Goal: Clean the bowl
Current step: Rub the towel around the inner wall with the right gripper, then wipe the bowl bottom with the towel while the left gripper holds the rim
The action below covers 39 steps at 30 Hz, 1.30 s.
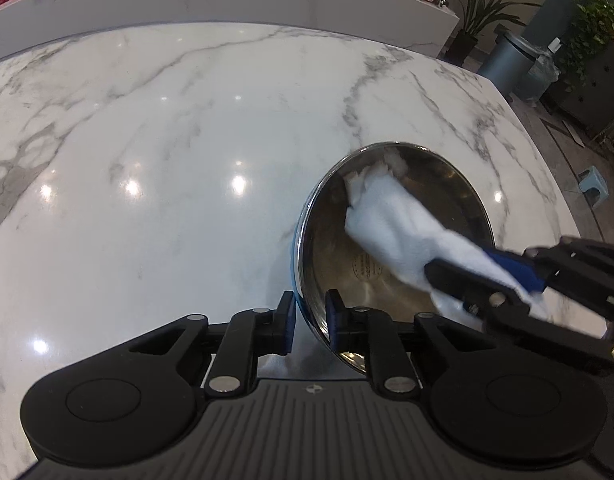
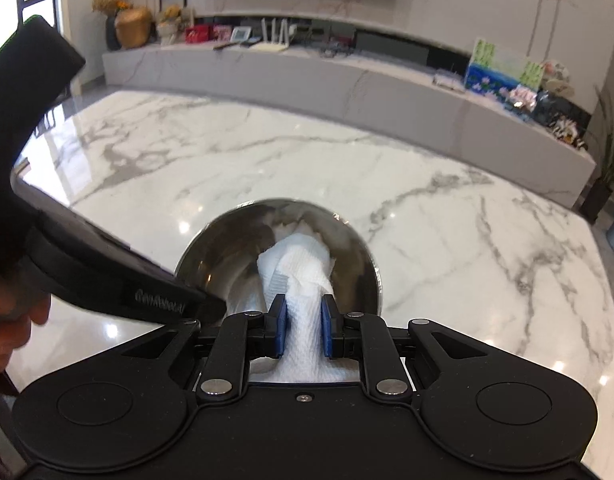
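Two grippers meet at the bowl (image 1: 391, 240): left gripper (image 1: 311, 312) apparently pinches its near rim, while right gripper (image 2: 303, 326), clamping the towel (image 2: 303, 272), points into its hollow.

bowl (image 2: 227, 256) near rim hidden behind gripper body, paper towel (image 2: 303, 344) lower end covered

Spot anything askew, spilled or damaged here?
Only the bowl: it sits tipped on the marble table, near rim pinched in the left tongs. That fits the right tongs wiping inside with a paper towel. No spills or damage visible.
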Each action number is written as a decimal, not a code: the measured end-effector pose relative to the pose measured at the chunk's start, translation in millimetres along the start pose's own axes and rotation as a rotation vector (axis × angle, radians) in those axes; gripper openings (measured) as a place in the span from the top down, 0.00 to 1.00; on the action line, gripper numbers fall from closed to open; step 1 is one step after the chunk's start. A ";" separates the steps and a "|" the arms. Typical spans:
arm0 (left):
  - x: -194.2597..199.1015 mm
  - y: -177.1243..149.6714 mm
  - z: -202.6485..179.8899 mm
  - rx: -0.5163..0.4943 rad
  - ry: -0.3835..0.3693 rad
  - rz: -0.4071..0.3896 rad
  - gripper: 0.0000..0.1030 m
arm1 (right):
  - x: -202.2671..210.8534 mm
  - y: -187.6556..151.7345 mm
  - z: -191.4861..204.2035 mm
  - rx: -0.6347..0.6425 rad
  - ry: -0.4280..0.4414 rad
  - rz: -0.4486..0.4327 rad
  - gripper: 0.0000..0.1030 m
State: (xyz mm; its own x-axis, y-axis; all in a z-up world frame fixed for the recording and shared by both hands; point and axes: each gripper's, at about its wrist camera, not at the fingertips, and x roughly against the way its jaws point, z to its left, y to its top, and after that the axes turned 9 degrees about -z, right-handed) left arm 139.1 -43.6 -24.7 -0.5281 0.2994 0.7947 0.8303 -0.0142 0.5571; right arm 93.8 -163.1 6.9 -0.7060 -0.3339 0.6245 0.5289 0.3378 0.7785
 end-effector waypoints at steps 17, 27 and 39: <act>-22.5 14.0 -1.3 -0.042 -0.005 0.051 0.84 | -25.7 16.5 -6.6 0.050 0.116 0.114 0.80; -21.0 15.3 -3.2 -0.078 -0.013 0.080 0.84 | -45.4 11.0 -3.4 0.031 0.148 0.240 0.80; 0.6 -11.0 -6.4 -0.116 0.000 0.140 0.84 | -19.5 -4.9 16.5 -0.047 0.184 0.331 0.80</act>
State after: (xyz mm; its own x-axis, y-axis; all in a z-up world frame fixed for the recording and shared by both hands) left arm 128.5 -49.4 -28.8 -0.4088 0.2870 0.8663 0.8696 -0.1656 0.4652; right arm 97.2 -143.7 -10.1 -0.3995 -0.3671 0.8400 0.7381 0.4146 0.5322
